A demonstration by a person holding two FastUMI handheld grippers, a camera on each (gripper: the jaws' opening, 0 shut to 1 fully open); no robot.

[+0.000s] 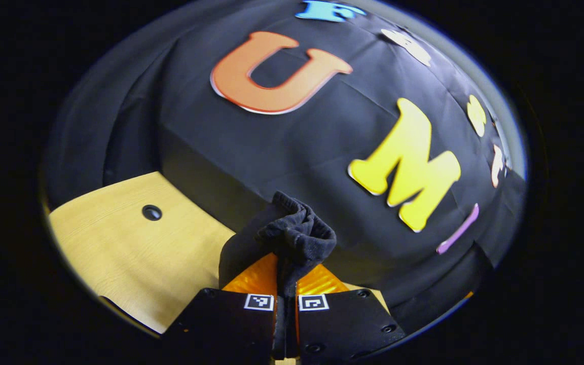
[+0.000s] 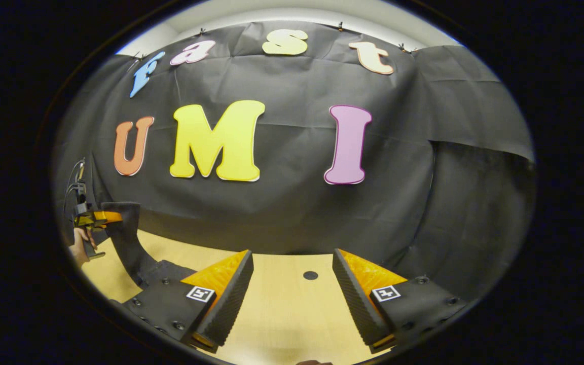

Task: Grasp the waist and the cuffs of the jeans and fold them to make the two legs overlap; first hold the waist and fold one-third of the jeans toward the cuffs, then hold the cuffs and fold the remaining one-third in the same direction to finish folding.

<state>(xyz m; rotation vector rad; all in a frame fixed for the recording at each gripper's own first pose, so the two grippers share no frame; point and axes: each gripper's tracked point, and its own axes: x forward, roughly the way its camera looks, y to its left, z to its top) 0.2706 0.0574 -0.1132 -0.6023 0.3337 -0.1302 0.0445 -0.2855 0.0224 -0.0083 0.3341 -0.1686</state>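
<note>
We see the pale wooden table [image 2: 282, 309] and the dark denim jeans [image 1: 292, 238], a bunched edge pinched between the closed fingers of our left gripper [image 1: 286, 299] and lifted off the wood. Our right gripper [image 2: 292, 299] stands wide and empty, well right of the hanging cloth [image 2: 127, 243]. With one small pinch, the denim may slip free and the fold go crooked.

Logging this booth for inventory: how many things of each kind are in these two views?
Claws: 2, left claw, right claw
Dark denim jeans: 1
Pale wooden table: 1
Person's hand: 1
Total: 5
</note>
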